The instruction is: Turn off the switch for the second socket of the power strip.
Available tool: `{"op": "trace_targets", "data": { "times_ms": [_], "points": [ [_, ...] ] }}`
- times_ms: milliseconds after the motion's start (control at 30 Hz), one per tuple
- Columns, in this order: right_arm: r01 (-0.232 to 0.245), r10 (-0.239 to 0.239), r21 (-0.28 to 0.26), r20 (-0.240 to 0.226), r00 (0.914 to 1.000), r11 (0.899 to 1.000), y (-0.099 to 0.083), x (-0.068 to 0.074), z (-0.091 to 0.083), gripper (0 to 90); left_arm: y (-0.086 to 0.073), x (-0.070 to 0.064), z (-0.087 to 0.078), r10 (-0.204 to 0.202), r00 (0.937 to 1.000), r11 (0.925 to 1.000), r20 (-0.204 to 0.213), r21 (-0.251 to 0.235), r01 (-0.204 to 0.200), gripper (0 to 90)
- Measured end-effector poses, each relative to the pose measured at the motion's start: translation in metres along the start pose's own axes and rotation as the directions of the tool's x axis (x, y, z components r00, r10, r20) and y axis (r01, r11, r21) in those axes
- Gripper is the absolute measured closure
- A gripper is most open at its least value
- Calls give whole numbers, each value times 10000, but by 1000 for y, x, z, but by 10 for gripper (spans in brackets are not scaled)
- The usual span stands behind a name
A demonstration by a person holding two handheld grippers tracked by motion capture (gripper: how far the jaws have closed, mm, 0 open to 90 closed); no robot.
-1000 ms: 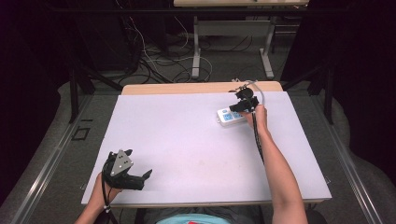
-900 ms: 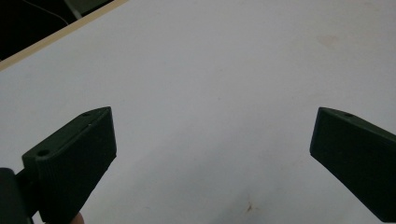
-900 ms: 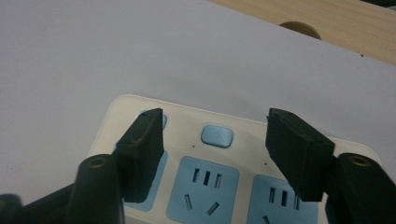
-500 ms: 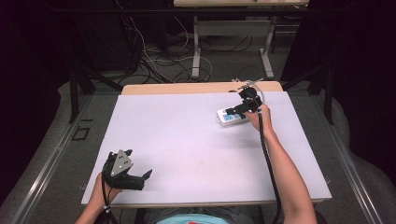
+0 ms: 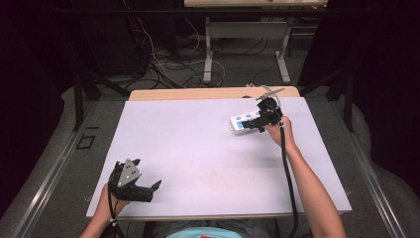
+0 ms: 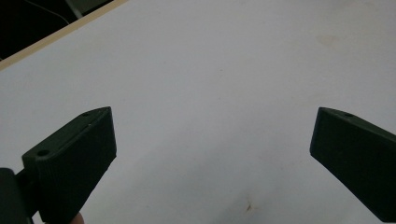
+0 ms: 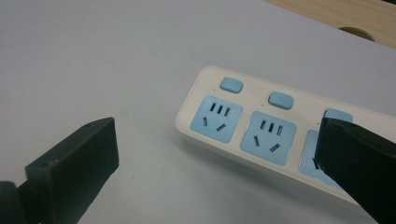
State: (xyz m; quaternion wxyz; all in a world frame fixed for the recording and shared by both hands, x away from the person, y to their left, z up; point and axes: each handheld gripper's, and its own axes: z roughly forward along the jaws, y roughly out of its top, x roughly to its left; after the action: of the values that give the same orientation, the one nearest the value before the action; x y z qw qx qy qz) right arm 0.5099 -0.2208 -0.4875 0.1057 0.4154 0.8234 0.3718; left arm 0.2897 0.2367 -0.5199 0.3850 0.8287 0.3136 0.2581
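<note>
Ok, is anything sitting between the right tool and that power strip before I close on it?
Nothing visible does. The right tool is open right at the white power strip with blue sockets; one jaw already overlaps its near end, the other hangs over bare white table. The left tool is far off at the near edge.

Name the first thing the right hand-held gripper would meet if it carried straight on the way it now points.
Probably the white power strip: the open right hand-held gripper has it just ahead, near one jaw. Depth is unclear, so the table sheet might come first.
</note>
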Motion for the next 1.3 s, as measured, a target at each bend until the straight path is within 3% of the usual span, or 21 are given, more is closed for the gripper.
{"op": "trace_targets", "data": {
  "times_ms": [700,1300],
  "points": [
    [990,-994,-127,-342,9945,9950,-32,34,-33,0,0,0,-1,-12,10000,10000,-33,-21,12,1],
    [1294,-1294,1,-167,9915,9916,-68,51,-59,0,0,0,-2,-11,10000,10000,-59,-10,11,1]
  ]
}}
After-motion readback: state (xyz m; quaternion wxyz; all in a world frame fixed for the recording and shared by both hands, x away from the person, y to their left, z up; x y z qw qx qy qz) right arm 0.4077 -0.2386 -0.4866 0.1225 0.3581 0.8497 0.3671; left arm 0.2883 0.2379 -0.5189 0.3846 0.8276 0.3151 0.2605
